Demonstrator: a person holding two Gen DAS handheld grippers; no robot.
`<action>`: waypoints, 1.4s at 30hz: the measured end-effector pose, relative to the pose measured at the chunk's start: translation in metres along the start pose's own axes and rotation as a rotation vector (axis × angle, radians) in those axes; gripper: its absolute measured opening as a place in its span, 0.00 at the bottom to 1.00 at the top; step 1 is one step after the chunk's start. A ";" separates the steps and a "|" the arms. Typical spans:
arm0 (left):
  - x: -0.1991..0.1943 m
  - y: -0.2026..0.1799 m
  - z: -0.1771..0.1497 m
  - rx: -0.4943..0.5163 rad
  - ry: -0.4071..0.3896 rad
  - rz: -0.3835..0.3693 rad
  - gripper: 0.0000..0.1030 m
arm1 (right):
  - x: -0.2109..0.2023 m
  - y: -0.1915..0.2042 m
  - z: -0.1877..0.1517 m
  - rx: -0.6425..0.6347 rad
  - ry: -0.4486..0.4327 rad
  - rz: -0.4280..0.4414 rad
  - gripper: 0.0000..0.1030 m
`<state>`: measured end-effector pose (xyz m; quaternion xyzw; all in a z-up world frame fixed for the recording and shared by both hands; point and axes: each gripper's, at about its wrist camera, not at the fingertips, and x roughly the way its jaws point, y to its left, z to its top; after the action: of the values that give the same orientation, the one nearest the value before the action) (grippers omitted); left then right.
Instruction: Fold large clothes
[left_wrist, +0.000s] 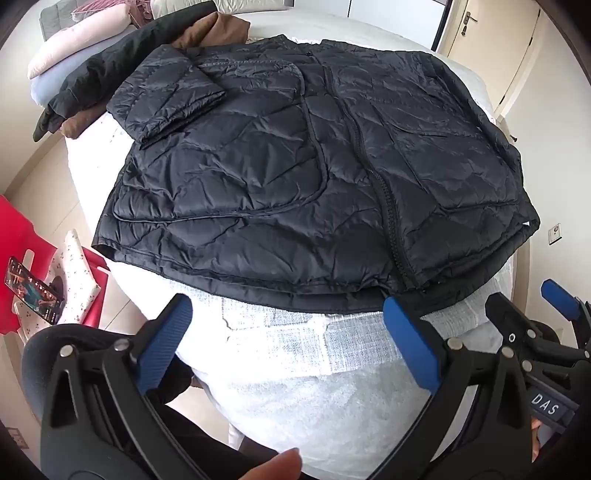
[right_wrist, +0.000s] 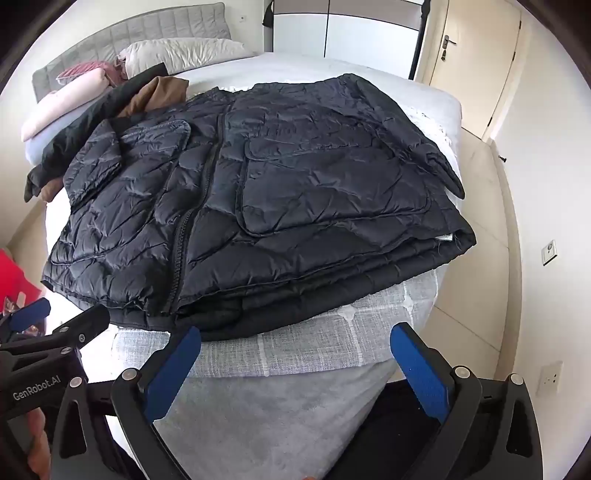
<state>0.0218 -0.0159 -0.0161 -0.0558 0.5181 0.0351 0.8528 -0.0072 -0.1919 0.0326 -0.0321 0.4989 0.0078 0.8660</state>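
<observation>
A black quilted puffer jacket (left_wrist: 295, 166) lies front up and zipped on the bed, its left sleeve folded across the chest; it also shows in the right wrist view (right_wrist: 258, 206). My left gripper (left_wrist: 288, 332) is open and empty, just short of the jacket's bottom hem, its right fingertip (left_wrist: 397, 310) near the zip end. My right gripper (right_wrist: 295, 350) is open and empty, just short of the hem at the jacket's right half. Each gripper shows at the edge of the other's view.
The bed (right_wrist: 280, 413) has a grey blanket near me. A dark coat and a brown garment (left_wrist: 221, 29) lie beside the jacket at the far left, with pillows (right_wrist: 177, 55) by the headboard. A red stool (left_wrist: 22, 258) with a phone stands left. A door (right_wrist: 476, 66) is at the right.
</observation>
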 end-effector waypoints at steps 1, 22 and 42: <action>0.000 0.000 -0.001 0.000 0.000 0.000 1.00 | 0.000 0.000 0.000 -0.002 0.001 0.001 1.00; 0.002 -0.001 -0.001 0.005 0.009 0.002 1.00 | 0.003 -0.003 -0.001 0.009 0.001 0.001 1.00; 0.010 -0.004 0.004 0.012 0.025 0.006 1.00 | 0.009 -0.007 0.000 0.027 0.008 0.020 1.00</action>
<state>0.0304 -0.0193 -0.0230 -0.0495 0.5291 0.0341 0.8464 -0.0019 -0.1987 0.0252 -0.0153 0.5028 0.0097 0.8642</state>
